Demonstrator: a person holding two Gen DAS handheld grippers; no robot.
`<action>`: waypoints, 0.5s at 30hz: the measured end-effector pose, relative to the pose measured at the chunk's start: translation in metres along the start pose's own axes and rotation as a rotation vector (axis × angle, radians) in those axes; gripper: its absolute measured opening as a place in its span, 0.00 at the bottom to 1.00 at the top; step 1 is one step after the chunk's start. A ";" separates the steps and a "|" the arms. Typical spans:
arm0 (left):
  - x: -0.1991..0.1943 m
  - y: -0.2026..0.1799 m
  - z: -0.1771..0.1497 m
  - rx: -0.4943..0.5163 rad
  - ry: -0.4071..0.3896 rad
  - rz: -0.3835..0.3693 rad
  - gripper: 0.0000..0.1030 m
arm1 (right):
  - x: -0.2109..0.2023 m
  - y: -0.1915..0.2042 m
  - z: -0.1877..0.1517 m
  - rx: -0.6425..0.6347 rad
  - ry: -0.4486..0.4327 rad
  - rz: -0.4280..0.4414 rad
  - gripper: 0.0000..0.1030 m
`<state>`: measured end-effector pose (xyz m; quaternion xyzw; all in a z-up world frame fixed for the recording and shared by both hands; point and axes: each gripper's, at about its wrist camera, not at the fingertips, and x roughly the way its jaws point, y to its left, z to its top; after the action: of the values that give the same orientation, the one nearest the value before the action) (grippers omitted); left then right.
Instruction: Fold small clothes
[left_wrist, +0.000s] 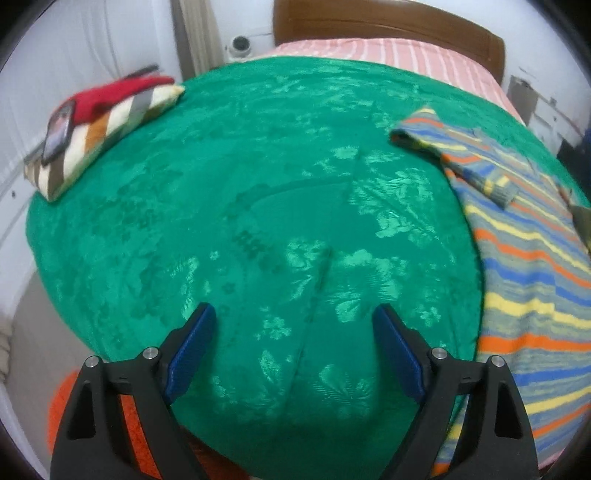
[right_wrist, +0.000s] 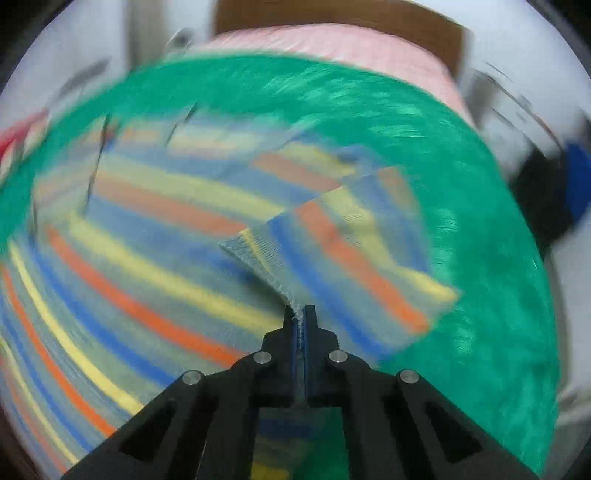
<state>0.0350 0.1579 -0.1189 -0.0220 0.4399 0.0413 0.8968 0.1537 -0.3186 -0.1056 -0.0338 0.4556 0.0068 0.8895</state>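
A striped sweater (left_wrist: 532, 266) in grey, blue, yellow and orange lies on the green bedspread (left_wrist: 258, 177) that covers the bed, and everything else is placed from that sweater.

In the left wrist view the sweater sits at the right side of the bedspread, with one sleeve (left_wrist: 476, 166) folded across its upper part. The left tool (left_wrist: 295, 321) hangs over bare green cloth to the left of the sweater, well apart from it, its blue-padded fingers (left_wrist: 192, 354) spread wide with nothing between them.

In the right wrist view, which is heavily blurred, the sweater fills the left and middle of the picture. The right tool (right_wrist: 300, 314) is clenched on the grey ribbed edge of the other sleeve (right_wrist: 354, 251), which rises from the sweater's right side toward the pinched tips.

Far to the left of the sweater, at the bedspread's edge, lies a striped cushion (left_wrist: 107, 129) with a red cloth (left_wrist: 110, 96) and a phone (left_wrist: 57, 133) on it. Beyond the sweater shows a pink striped sheet (left_wrist: 388, 55) and a brown headboard (left_wrist: 388, 26).
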 end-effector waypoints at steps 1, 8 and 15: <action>0.004 -0.001 0.002 -0.012 0.006 -0.009 0.86 | -0.011 -0.017 0.000 0.054 -0.020 -0.011 0.02; 0.009 -0.007 0.002 -0.025 0.005 -0.004 0.86 | -0.085 -0.200 -0.044 0.470 -0.040 -0.251 0.02; 0.009 -0.009 -0.003 -0.012 0.003 0.031 0.86 | -0.066 -0.241 -0.092 0.644 0.062 -0.210 0.01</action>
<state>0.0385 0.1491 -0.1279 -0.0206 0.4415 0.0579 0.8952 0.0511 -0.5634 -0.0925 0.2018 0.4554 -0.2302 0.8360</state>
